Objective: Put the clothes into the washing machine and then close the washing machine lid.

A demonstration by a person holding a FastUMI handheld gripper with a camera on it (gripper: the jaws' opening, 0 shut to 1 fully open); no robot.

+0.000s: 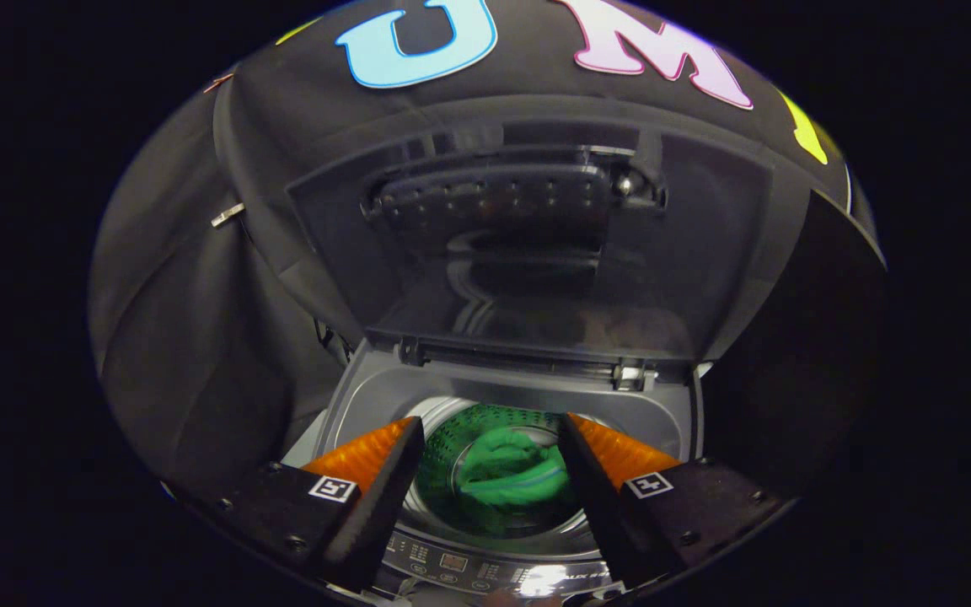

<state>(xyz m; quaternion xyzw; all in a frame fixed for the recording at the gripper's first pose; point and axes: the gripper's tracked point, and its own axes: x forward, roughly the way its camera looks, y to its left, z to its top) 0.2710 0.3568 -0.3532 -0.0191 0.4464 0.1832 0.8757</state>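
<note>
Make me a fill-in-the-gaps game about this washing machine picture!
1. The washing machine lid is standing ____.
2. The cloth lying down in the drum is ____ in colour.
3. The tool has its fingers spread ____, gripping nothing.
4. The cloth shows ____ the tool's two fingers, farther down inside the drum.

Missing words: open; green; open; between
</note>
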